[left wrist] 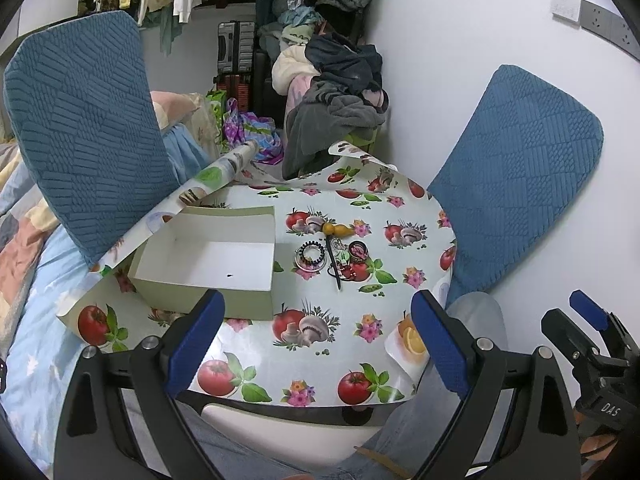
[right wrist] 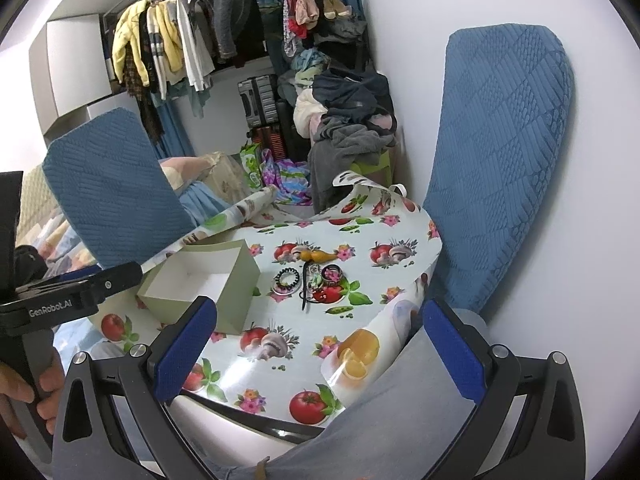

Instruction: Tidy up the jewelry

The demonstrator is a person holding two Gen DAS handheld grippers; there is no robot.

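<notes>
Both tongs stand wide apart and hold nothing: your left tongs (left wrist: 316,344) hover over the near edge of the table (left wrist: 320,360), your right tongs (right wrist: 320,356) sit low over the near right edge, above your knee. Each has two blue pads (right wrist: 184,348). In the left wrist view your right tongs show at the far right, and in the right wrist view your hand (right wrist: 16,396) grips the left tool's handle at the far left.

One box (left wrist: 208,264), open and white inside, sits on the left half of the table; one tiny dark speck lies on its floor. Just right of it is one jewelry pile (left wrist: 332,256), clustered and partly overlapping: one black coil hair tie (left wrist: 312,254) on a silver ring, one long dark stick (left wrist: 334,264) lying across the middle, one round dark-and-pink piece (left wrist: 358,250), and some red bits too tangled to count. One yellow gourd-shaped charm (left wrist: 338,230) lies just behind the pile, apart from it.

Two blue chair backs (left wrist: 516,208) flank the table, one left, one right. One fruit-print cloth (left wrist: 304,328) covers the table.
</notes>
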